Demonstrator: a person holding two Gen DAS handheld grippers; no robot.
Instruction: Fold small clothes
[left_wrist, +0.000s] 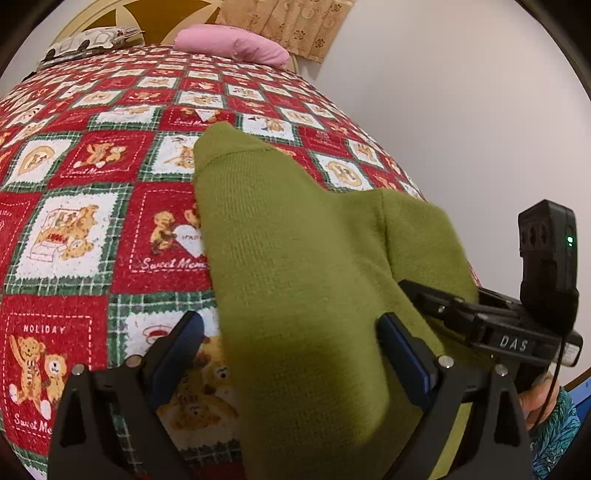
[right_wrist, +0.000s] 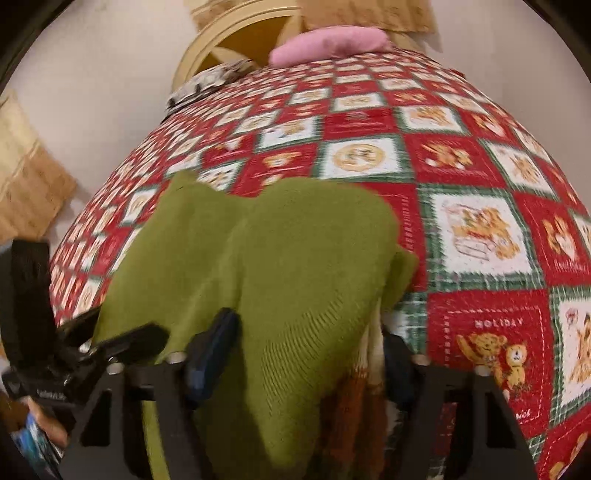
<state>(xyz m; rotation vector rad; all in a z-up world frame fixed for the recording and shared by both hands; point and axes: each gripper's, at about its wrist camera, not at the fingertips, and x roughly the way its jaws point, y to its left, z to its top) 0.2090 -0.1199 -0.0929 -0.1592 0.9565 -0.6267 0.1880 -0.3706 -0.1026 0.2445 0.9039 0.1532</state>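
Green knit garment (left_wrist: 295, 280) ran lengthwise between the 2 spread, unclamped fingers of the left gripper (left_wrist: 291, 354); likewise the right gripper (right_wrist: 306, 354), beside it, over the quilt (left_wrist: 92, 229).

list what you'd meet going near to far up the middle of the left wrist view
left tongs with the green garment between the fingers → the garment's far end → red teddy-bear quilt → pink pillow at the far edge of the bed → round cream headboard.
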